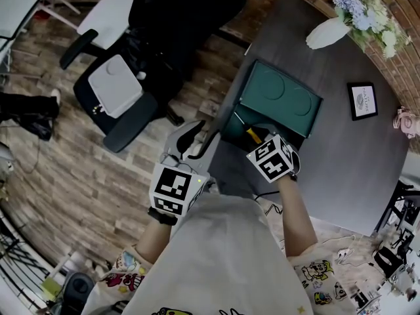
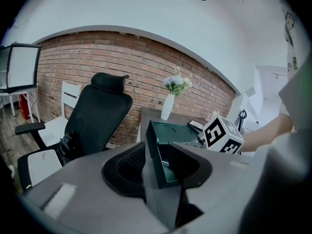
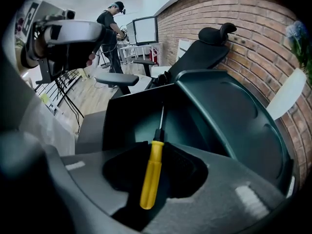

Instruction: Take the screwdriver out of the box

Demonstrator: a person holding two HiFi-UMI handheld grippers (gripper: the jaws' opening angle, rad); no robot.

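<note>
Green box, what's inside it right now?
A yellow-handled screwdriver, its handle between the right gripper's closing jaws, shaft pointing deeper in. The box floor beneath the gripper is hidden.

Jaws of the right claw (image 3: 157, 155) are closing, yellow-handled screwdriver (image 3: 150, 175) between them; pad contact not confirmed. Shaft points into the open dark-green box (image 3: 124, 123), lid (image 3: 229, 116) raised at right, brick wall (image 3: 195, 13) beyond.

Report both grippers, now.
Left gripper: open, box corner between jaws.
Right gripper: closing around the screwdriver handle, not yet gripping.
</note>
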